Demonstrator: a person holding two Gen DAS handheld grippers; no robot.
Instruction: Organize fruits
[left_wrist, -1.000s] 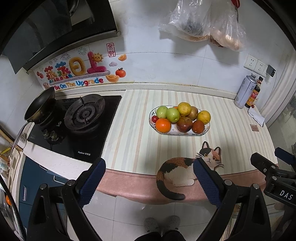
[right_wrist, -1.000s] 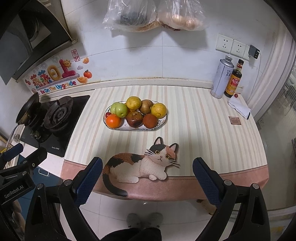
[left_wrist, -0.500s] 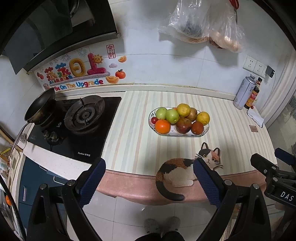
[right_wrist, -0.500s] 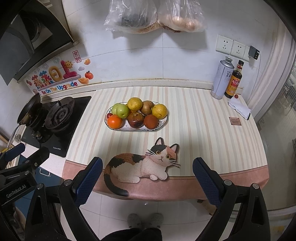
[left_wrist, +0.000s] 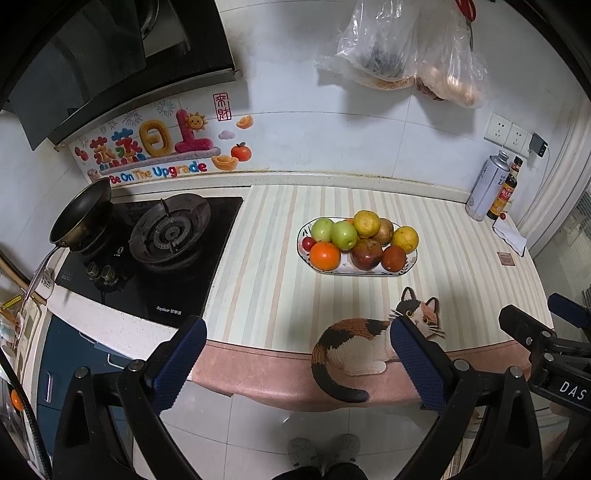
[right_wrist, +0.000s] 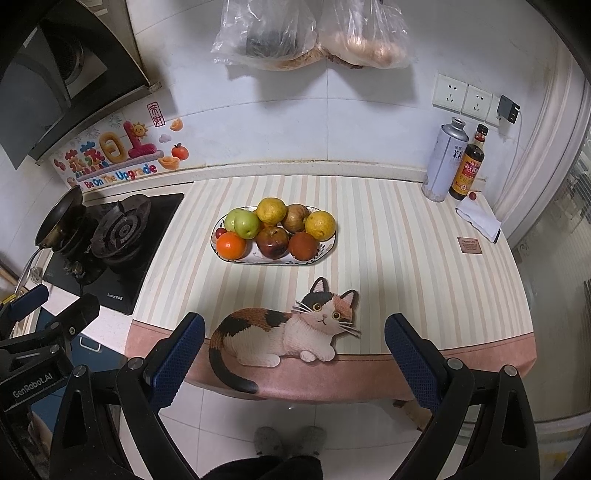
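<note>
Fruits (left_wrist: 364, 240) heap a plate (right_wrist: 240, 259) (perhaps nine); the left gripper (left_wrist: 295, 332) is opening, empty; the right gripper (right_wrist: 294, 326) gapes, empty, above a cat mat (right_wrist: 284, 328).

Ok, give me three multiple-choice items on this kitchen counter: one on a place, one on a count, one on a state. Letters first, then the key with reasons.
1. Where does the fruit plate stand?
A. on the gas stove
B. on the striped counter, behind the cat mat
C. on the floor

2. How many green apples are on the plate?
A. two
B. four
C. none

3. How is the right claw?
A. shut on an orange
B. shut on the frying pan
C. open and empty

Key:
1 B: the plate rests on the striped counter, beyond the cat mat and right of the gas stove.
2 A: two green apples lie side by side at the plate's left end.
3 C: the right claw has its jaws wide apart with nothing between them.
</note>
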